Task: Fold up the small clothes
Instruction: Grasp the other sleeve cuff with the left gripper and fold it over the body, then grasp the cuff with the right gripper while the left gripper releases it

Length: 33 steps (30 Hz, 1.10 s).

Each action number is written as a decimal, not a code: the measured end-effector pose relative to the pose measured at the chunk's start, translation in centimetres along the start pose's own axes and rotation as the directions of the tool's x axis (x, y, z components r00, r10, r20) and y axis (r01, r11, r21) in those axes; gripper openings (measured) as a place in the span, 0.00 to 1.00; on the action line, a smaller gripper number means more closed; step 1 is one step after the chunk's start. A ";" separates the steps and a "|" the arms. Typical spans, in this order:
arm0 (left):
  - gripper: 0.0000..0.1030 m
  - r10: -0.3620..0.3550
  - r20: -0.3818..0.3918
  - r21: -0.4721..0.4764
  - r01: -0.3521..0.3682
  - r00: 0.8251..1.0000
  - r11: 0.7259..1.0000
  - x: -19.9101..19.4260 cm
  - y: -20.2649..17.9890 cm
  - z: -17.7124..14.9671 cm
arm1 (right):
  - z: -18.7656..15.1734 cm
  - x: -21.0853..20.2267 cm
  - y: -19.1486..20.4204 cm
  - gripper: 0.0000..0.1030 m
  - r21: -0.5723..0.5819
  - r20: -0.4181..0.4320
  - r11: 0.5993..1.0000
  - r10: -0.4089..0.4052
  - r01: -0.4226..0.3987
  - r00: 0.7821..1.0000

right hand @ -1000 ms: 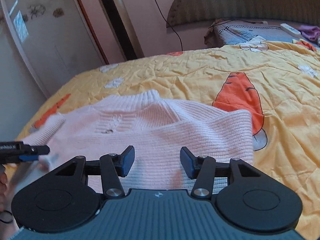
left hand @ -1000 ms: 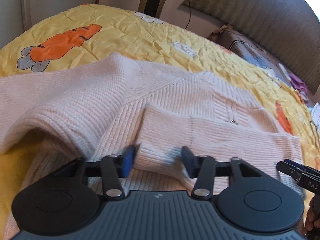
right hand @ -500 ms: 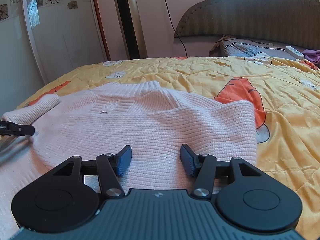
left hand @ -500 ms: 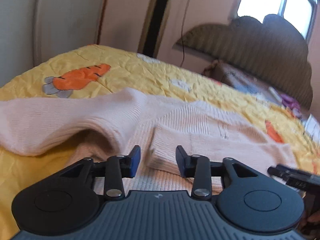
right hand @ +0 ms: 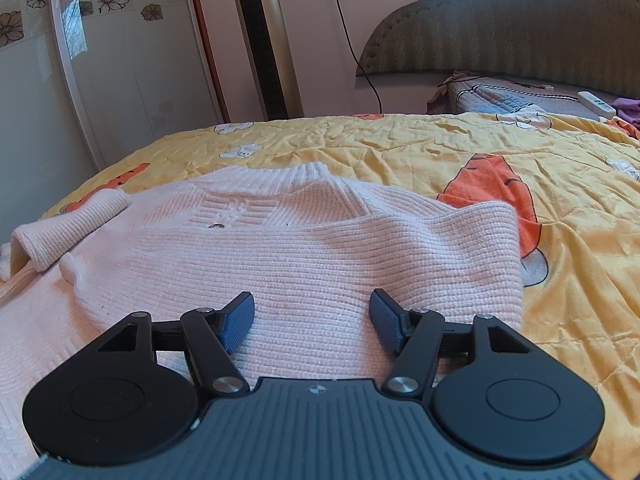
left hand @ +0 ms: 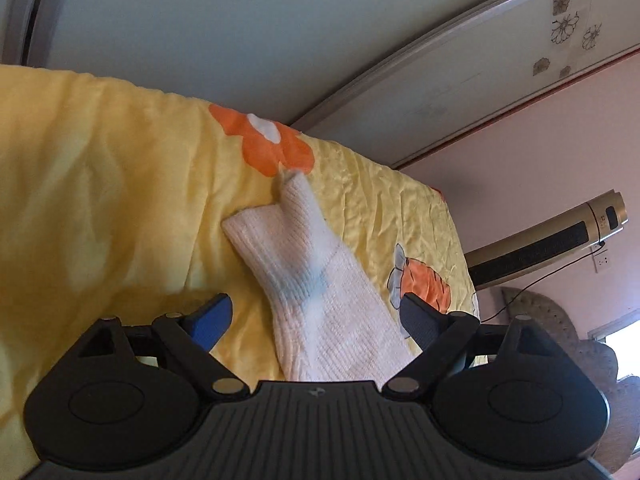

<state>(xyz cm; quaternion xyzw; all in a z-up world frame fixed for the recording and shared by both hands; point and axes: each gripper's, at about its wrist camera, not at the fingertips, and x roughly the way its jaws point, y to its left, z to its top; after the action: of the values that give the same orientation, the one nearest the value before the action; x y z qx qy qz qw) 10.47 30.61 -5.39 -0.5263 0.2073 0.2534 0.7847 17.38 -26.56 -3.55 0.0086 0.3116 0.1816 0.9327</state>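
Open yellow bedspread (right hand: 460, 152) right of the pink sweater (right hand: 304, 248), sleeve (left hand: 320, 280) stretched leftward across the bed, tower fan (right hand: 264, 40) and headboard (right hand: 520, 28) beyond

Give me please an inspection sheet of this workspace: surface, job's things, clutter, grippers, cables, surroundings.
Surface: yellow bedspread with carrot prints, wrinkled.
Job's things: pink knit sweater lying flat, one sleeve out to its side.
Clutter: white remote and purple cloth near the headboard.
Grippers: left gripper open, over the sleeve; right gripper open, over the sweater body.
Cables: black cord hanging from a wall socket.
Surroundings: tower fan, padded headboard, flowered wardrobe door.
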 end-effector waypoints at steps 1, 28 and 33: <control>0.52 0.002 -0.009 0.022 -0.002 1.000 1.000 0.5 -0.1 0.1 | 0.0 0.0 0.0 0.65 0.001 0.000 1.000 0.001 -0.001 1.000; 0.09 -0.106 -0.107 0.947 0.134 0.989 0.293 1.5 -15.0 -28.9 | 0.0 -0.1 -0.3 0.67 0.039 0.011 0.999 0.024 -0.025 1.000; 0.09 -0.119 -0.117 0.939 0.149 0.986 0.311 1.1 -14.7 -29.0 | 0.0 -0.1 -0.3 0.68 0.051 0.012 0.998 0.030 -0.031 0.999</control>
<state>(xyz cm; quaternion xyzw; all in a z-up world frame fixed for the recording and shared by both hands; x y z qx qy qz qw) 18.75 -0.91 -5.89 0.0096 0.2818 0.0131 0.9593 17.42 -26.91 -3.50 0.0385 0.3107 0.1878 0.9310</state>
